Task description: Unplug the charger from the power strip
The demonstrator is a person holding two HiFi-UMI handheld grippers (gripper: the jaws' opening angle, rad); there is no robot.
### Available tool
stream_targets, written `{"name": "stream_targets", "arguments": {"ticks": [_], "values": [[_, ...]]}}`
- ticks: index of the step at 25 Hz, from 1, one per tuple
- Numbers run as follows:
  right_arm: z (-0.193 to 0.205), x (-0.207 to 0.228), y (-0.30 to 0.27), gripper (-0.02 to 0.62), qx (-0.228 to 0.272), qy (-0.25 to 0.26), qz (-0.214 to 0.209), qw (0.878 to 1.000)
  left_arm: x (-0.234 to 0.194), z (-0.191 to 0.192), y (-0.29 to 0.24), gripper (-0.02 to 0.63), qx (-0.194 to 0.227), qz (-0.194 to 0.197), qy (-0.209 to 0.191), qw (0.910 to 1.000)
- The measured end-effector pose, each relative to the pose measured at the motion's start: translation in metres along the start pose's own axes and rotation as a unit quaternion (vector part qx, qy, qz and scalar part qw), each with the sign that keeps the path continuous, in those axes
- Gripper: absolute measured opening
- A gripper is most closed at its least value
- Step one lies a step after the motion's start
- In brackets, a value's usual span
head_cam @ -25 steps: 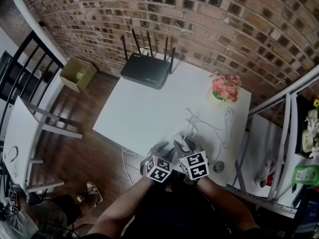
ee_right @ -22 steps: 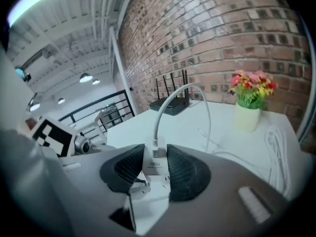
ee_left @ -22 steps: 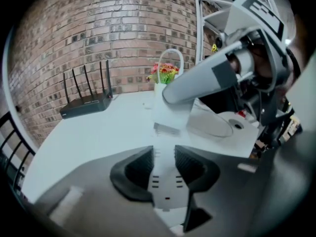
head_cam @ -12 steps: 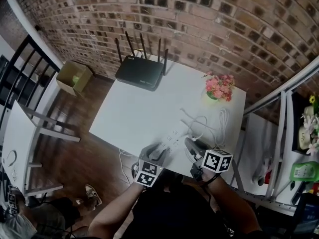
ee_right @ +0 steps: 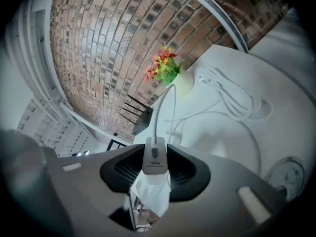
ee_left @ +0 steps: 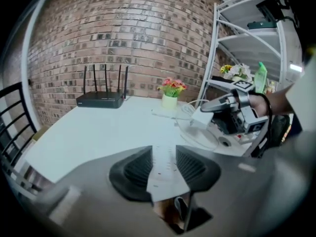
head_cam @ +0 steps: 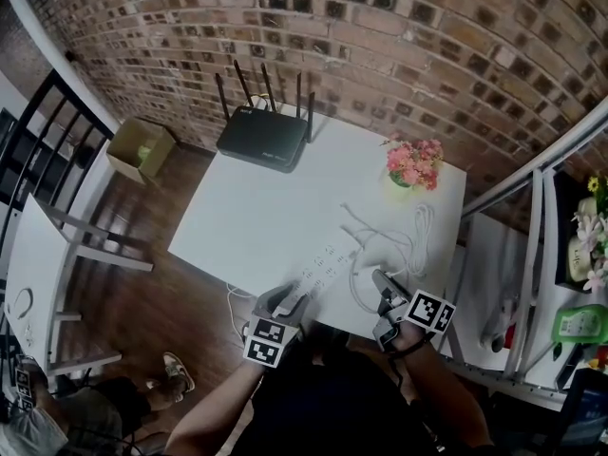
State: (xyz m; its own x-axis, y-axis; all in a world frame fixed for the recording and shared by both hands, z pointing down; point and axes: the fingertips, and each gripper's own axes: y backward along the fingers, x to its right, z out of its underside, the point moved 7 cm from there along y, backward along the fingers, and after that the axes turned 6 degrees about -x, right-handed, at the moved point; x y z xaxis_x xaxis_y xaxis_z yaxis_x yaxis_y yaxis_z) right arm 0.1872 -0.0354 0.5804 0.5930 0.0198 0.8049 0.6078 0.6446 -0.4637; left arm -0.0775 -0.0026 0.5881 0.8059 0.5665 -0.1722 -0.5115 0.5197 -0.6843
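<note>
though clamped between the ribbed black pads (ee_right: 129,169) of the right tongs (ee_right: 155,158), the white block charger (ee_right: 154,168) is clear of the power strip (head_cam: 321,266), just to its right. its long axis lies along the tongs, cable (ee_right: 163,107) end pointing toward the flowers (ee_right: 163,63). the left tongs (ee_left: 164,154) (jaws have just been opening) stand apart astride the long white strip's near end. the strip lies diagonally on the smooth white tabletop (head_cam: 256,207), below a brick wall (head_cam: 427,46) and beside a wood floor (head_cam: 161,283).
</note>
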Motion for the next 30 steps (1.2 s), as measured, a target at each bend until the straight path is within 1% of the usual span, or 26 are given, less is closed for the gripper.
{"name": "stream_targets", "arguments": {"ticks": [4,13,15,17,19,20,22,25,28,30], "values": [[0.007,0.016,0.002,0.143,-0.004,-0.027,0.011,1.0,0.002,0.003,0.006,0.15,-0.004,0.001,0.002,1.0],[0.019,0.048,-0.006,0.144,-0.01,-0.062,0.035,0.997,0.005,0.004,0.01,0.15,-0.005,0.001,0.0,1.0],[0.022,0.051,-0.007,0.144,-0.016,-0.063,0.036,0.997,0.006,0.004,0.01,0.15,-0.007,0.001,-0.003,1.0],[0.022,0.052,-0.007,0.147,-0.021,-0.051,0.047,0.997,0.006,0.005,0.011,0.15,-0.01,0.001,-0.008,0.9999],[0.02,0.053,-0.006,0.148,-0.031,-0.024,0.079,0.996,0.006,0.005,0.011,0.15,-0.011,0.0,-0.01,0.9999],[0.02,0.054,-0.006,0.164,-0.037,-0.009,0.1,0.994,0.006,0.005,0.011,0.15,-0.011,0.0,-0.01,0.9999],[0.018,0.056,-0.004,0.218,-0.047,0.015,0.136,0.99,0.006,0.005,0.011,0.15,-0.01,0.0,-0.01,0.9999],[0.016,0.056,0.0,0.27,-0.056,0.039,0.179,0.982,0.006,0.002,0.011,0.15,-0.008,0.001,-0.01,0.9999],[0.015,0.056,0.008,0.272,-0.062,0.053,0.215,0.973,0.007,-0.002,0.012,0.15,-0.004,0.004,-0.011,0.9999],[0.013,0.057,0.015,0.272,-0.057,0.057,0.231,0.97,0.007,-0.005,0.012,0.15,0.0,0.005,-0.011,0.9999]]}}
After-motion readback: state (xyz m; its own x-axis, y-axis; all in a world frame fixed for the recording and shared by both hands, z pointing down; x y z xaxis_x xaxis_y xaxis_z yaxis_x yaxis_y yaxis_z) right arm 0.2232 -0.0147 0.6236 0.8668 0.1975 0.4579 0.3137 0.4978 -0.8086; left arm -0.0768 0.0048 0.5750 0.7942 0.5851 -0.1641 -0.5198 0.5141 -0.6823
